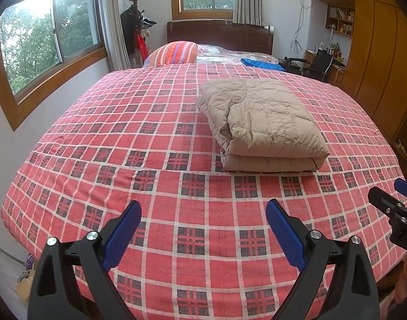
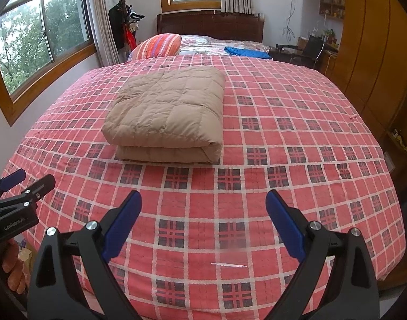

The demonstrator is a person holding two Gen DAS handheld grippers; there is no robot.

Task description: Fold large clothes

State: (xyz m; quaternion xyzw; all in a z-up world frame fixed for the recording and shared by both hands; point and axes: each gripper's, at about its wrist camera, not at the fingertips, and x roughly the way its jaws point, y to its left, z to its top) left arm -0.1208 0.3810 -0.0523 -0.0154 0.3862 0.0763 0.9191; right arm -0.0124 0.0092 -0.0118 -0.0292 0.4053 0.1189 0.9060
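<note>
One folded beige quilted down garment (image 1: 259, 122) lies on the red plaid bedspread (image 1: 155, 144); two black, blue-padded grippers, left gripper (image 1: 203, 229) and right gripper (image 2: 203, 226), hover with jaws apart, empty.

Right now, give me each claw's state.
Left claw: open, empty, above the bed.
Right claw: open, empty, above the bed.

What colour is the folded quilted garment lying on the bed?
Beige; the folded quilted garment shows best in the right wrist view.
</note>
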